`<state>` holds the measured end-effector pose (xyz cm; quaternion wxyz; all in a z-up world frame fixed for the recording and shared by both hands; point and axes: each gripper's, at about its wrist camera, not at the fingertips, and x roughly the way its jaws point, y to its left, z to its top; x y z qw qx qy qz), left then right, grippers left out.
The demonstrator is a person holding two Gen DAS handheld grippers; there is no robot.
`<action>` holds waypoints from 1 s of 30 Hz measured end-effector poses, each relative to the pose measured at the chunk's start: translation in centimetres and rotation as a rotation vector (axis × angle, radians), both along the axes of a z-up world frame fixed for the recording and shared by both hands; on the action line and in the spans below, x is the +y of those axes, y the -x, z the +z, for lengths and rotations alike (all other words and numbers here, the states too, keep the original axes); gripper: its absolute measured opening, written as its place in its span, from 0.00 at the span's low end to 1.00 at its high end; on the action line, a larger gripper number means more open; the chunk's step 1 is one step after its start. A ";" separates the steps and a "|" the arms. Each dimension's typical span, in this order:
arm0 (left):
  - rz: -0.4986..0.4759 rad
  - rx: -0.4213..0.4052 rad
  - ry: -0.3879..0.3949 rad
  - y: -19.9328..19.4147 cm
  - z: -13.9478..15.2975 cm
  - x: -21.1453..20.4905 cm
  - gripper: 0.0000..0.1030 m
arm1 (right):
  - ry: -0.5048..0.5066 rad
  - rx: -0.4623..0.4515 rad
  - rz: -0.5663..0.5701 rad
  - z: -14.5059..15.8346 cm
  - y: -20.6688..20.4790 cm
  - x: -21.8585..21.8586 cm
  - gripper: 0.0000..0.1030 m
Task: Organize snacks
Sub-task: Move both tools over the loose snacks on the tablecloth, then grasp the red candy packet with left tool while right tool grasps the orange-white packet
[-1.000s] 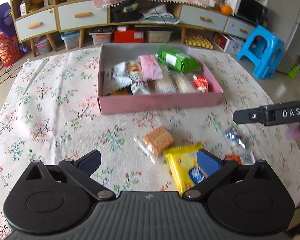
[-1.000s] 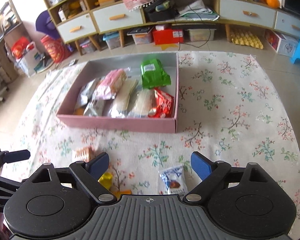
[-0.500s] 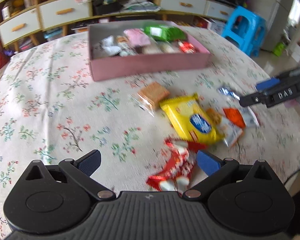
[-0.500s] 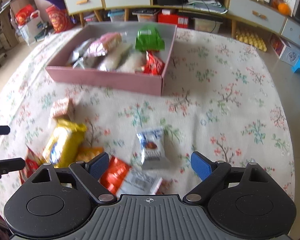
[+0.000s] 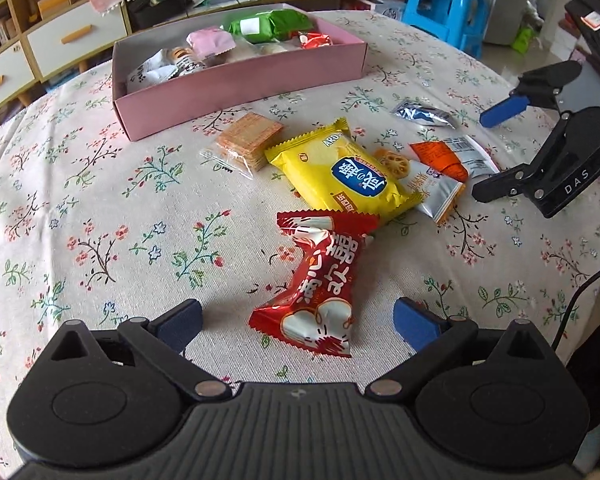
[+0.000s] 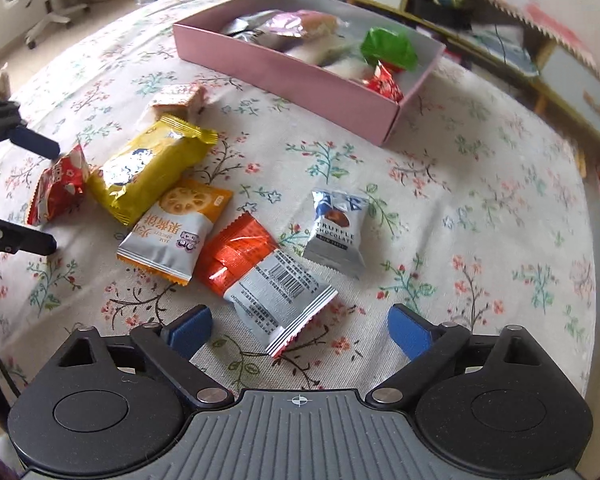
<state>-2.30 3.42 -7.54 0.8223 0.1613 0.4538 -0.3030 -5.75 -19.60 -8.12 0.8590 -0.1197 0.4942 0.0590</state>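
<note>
Red foil candy bag (image 5: 314, 280) looks light, crinkly and slippery, best pinched across its middle by the spread, empty left gripper (image 5: 298, 320); right gripper (image 6: 300, 330) has just been opening, nothing pinched.

From my right wrist view, the shelving (image 6: 540, 12) behind the pink box (image 6: 300, 76) is blurred. The yellow packet (image 5: 340, 172) overlaps the lotus-root biscuit packet (image 5: 424, 184), hiding part of it. Snacks inside the box are partly hidden by its wall.
</note>
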 end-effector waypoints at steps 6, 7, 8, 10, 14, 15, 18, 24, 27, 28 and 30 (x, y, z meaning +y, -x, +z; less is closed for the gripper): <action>0.006 -0.035 0.020 0.3 -0.4 0.0 1.00 | -0.053 -0.025 -0.011 -0.6 -0.5 -0.6 1.00; 0.009 -0.040 0.024 0.3 -0.4 0.0 1.00 | -0.070 -0.027 -0.014 -0.7 -0.7 -0.7 1.00; 0.011 -0.042 0.026 0.3 -0.4 0.0 1.00 | -0.085 -0.027 -0.020 -0.8 -0.9 -0.8 1.00; 0.016 -0.042 0.026 0.1 -0.4 -0.1 1.00 | -0.109 -0.025 -0.040 -0.9 -1.2 -1.0 1.00; 0.032 -0.035 0.021 -0.3 -0.3 -0.2 1.00 | -0.103 -0.047 -0.053 -0.9 -1.3 -0.6 1.00; 0.036 -0.032 0.022 -0.5 -0.3 -0.2 0.98 | -0.100 -0.055 -0.053 -0.9 -1.3 -0.4 1.00; 0.057 -0.035 0.024 -0.7 -0.1 0.0 0.89 | -0.092 -0.070 -0.053 -0.9 -1.2 -0.1 0.99; 0.105 -0.029 0.034 -1.2 0.3 0.5 0.65 | -0.123 -0.066 -0.033 -0.6 -1.4 0.3 0.85; 0.114 -0.017 0.042 -1.3 0.5 0.7 0.58 | -0.132 -0.066 -0.007 -0.3 -1.4 0.7 0.72; 0.116 -0.016 0.042 -1.4 0.5 0.7 0.53 | -0.135 -0.065 0.001 -0.2 -1.3 0.8 0.66; 0.121 -0.014 0.045 -1.4 0.6 0.8 0.43 | -0.136 -0.062 0.013 0.0 -1.3 1.1 0.57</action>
